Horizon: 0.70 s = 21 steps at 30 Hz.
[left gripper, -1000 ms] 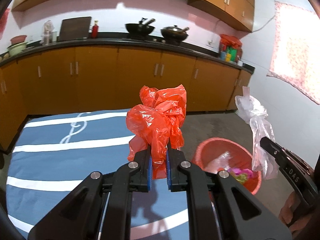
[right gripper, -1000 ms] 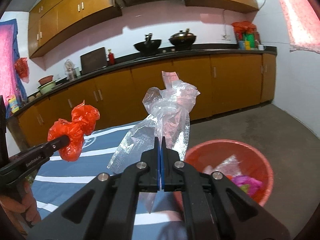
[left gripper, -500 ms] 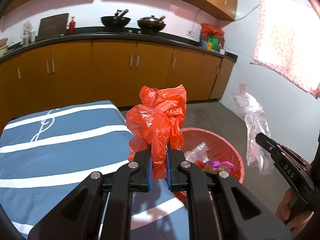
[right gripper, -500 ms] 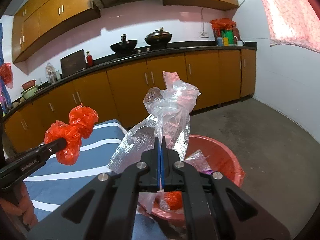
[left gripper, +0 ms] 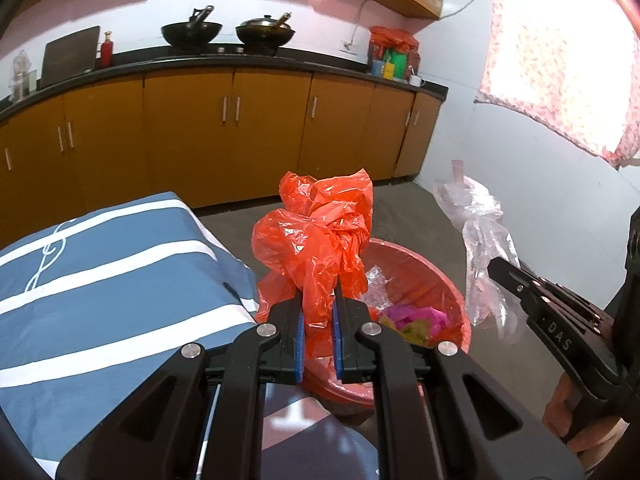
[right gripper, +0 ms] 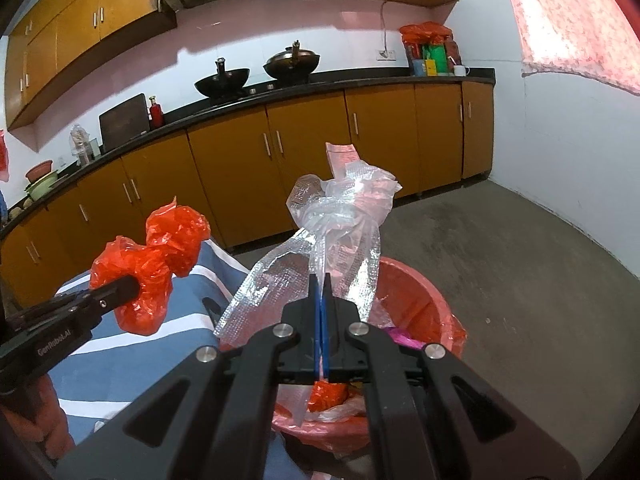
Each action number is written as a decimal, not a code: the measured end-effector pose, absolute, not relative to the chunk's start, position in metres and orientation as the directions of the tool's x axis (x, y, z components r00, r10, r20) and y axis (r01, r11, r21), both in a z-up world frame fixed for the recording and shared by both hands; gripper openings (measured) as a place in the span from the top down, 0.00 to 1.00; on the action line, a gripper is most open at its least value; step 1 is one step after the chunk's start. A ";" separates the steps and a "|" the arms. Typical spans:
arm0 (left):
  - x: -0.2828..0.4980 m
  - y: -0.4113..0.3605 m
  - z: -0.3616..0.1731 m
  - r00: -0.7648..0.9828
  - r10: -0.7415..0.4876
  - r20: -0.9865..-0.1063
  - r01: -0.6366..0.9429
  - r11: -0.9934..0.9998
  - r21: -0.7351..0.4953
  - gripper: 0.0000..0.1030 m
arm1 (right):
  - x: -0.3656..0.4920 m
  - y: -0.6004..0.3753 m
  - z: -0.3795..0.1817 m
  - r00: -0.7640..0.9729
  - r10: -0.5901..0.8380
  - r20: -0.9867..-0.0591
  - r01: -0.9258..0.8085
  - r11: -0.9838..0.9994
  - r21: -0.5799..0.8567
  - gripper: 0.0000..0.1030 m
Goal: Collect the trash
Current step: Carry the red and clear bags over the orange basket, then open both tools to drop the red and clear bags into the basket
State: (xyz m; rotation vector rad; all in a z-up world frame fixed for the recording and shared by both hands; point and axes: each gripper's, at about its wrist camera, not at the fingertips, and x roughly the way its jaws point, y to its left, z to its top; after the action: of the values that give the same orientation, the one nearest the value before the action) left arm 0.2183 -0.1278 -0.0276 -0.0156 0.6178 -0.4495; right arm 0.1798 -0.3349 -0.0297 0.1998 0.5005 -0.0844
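Observation:
My left gripper (left gripper: 318,308) is shut on a crumpled red plastic bag (left gripper: 320,228), held just above the near left rim of a red bin (left gripper: 448,292); the bag also shows in the right wrist view (right gripper: 152,264). My right gripper (right gripper: 322,292) is shut on a crumpled clear plastic bag (right gripper: 336,232), held above the same red bin (right gripper: 420,292). The clear bag also shows at the right of the left wrist view (left gripper: 484,240). The bin holds pink, yellow and clear trash.
A table with a blue cloth with white stripes (left gripper: 100,280) lies to the left of the bin. Brown kitchen cabinets (left gripper: 240,132) with a black counter run along the far wall. Grey floor (right gripper: 520,264) lies to the right of the bin.
Both grippers have moved right from over the striped cloth to above the red bin, each still shut on its bag.

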 end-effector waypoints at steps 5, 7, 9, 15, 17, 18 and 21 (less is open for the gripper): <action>0.223 -0.138 -0.034 0.707 -0.423 -0.567 0.419 0.896 -0.147 0.90 | 0.183 -0.342 -0.035 0.868 -0.038 -0.495 0.139 0.976 0.169 0.98; 0.225 -0.143 -0.037 0.700 -0.426 -0.573 0.424 0.894 -0.148 0.90 | 0.184 -0.345 -0.038 0.865 -0.041 -0.501 0.143 0.975 0.167 0.98; 0.227 -0.147 -0.039 0.693 -0.431 -0.578 0.430 0.891 -0.148 0.90 | 0.185 -0.347 -0.041 0.862 -0.043 -0.505 0.146 0.975 0.167 0.98; 0.236 -0.161 -0.046 0.667 -0.454 -0.591 0.457 0.876 -0.156 0.90 | 0.189 -0.352 -0.048 0.853 -0.044 -0.520 0.148 0.976 0.161 0.98; 0.240 -0.165 -0.050 0.657 -0.459 -0.598 0.464 0.872 -0.159 0.90 | 0.191 -0.354 -0.051 0.849 -0.044 -0.527 0.149 0.976 0.159 0.98; 0.241 -0.167 -0.051 0.653 -0.460 -0.601 0.466 0.870 -0.160 0.90 | 0.192 -0.355 -0.053 0.847 -0.044 -0.530 0.150 0.976 0.159 0.98; 0.243 -0.175 -0.057 0.642 -0.464 -0.610 0.479 0.864 -0.153 0.90 | 0.194 -0.358 -0.057 0.843 -0.045 -0.537 0.154 0.975 0.159 0.98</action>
State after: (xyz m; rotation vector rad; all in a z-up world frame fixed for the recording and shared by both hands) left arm 0.2430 -0.1745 -0.0570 0.0233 0.6888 -0.5378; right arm 0.1945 -0.3581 -0.0569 0.1996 0.5599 -0.1058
